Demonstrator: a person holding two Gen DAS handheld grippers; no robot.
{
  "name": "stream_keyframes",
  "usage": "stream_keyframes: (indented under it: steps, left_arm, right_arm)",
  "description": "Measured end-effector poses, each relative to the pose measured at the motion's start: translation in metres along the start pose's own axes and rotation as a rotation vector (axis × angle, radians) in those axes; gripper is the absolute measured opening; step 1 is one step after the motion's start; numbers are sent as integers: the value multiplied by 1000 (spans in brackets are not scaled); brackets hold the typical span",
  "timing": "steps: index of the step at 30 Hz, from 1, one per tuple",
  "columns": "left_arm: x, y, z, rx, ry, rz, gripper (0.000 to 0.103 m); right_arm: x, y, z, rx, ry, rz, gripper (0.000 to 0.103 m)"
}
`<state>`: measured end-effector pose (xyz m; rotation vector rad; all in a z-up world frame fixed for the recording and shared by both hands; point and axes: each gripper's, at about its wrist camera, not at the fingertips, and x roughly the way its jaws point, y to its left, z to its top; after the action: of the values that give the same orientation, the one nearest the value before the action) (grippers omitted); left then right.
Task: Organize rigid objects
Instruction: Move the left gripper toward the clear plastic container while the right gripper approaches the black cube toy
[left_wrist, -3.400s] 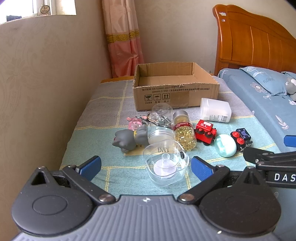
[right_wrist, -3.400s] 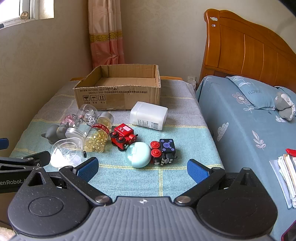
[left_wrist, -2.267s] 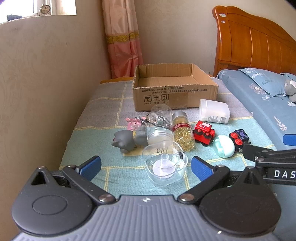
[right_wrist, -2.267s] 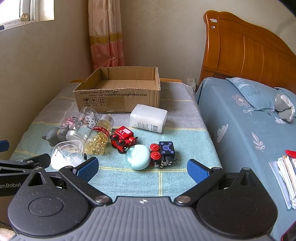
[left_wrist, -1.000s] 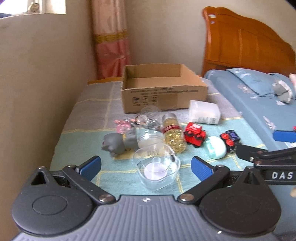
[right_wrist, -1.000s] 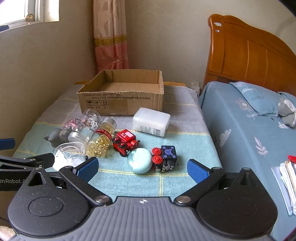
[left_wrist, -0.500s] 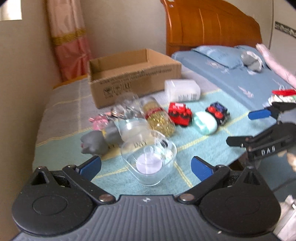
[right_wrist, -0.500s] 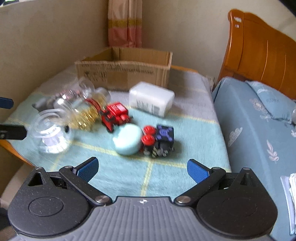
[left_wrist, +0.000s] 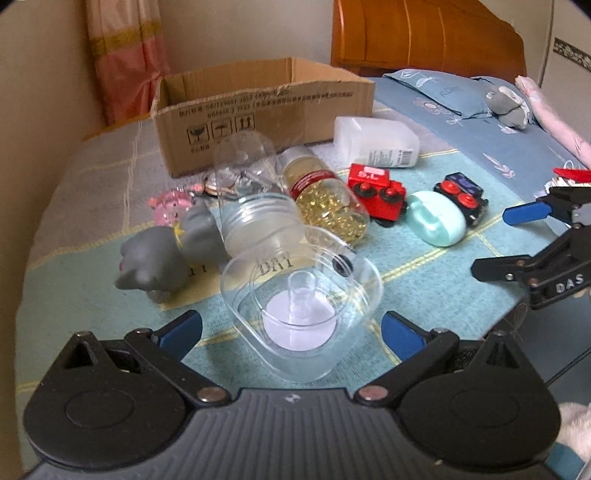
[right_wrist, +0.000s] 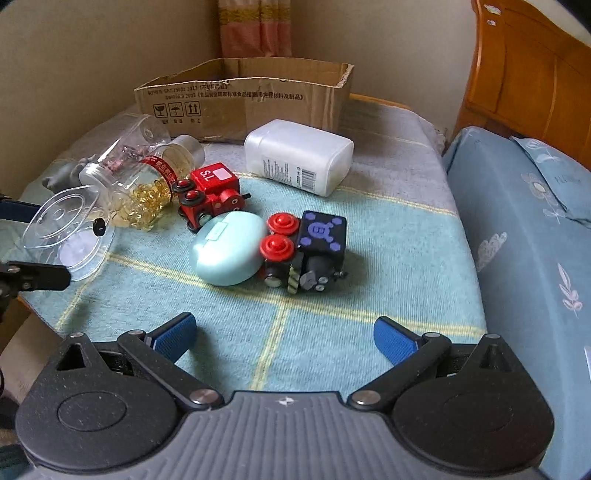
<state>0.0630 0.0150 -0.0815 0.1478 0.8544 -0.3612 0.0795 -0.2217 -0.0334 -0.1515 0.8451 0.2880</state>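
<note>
An open cardboard box (left_wrist: 258, 107) stands at the back of the cloth-covered table; it also shows in the right wrist view (right_wrist: 243, 99). In front lie a clear square lid (left_wrist: 303, 314), a clear jar (left_wrist: 255, 206), a bottle of yellow capsules (left_wrist: 325, 199), a grey toy (left_wrist: 155, 258), a red toy train (right_wrist: 210, 192), a mint oval case (right_wrist: 227, 251), a black and blue toy train (right_wrist: 310, 254) and a white bottle (right_wrist: 299, 157). My left gripper (left_wrist: 291, 328) is open, its fingers either side of the lid. My right gripper (right_wrist: 282, 338) is open and empty, just short of the mint case.
A bed with blue bedding (right_wrist: 524, 229) and a wooden headboard (right_wrist: 524, 70) lies right of the table. A wall and a pink curtain (left_wrist: 125, 55) are behind on the left. A small pink toy (left_wrist: 170, 203) lies behind the grey one.
Both grippers have moved forward and lower toward the objects and swung apart. The left now frames the clear lid; the right faces the mint case and the trains. Nothing on the table has moved.
</note>
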Motion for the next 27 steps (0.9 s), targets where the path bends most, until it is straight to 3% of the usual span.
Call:
stream_keyframes:
  steps: [11,15,20,27]
  left_arm:
    - [10,5,0,-3,-17,4,102]
    - [11,5,0,-3,-24,4,102]
    - [12,4,2,-6,-19,8,102]
    - [13,3,3,-7,-12,12,102]
  right_arm:
    - [10,-22,4,-179,-75,164,103]
    - [19,-31,18,-258,-35,235,103]
    - [27,-38,37,-359,-14,262,103]
    - [34,-22,55,-542,21,354,103]
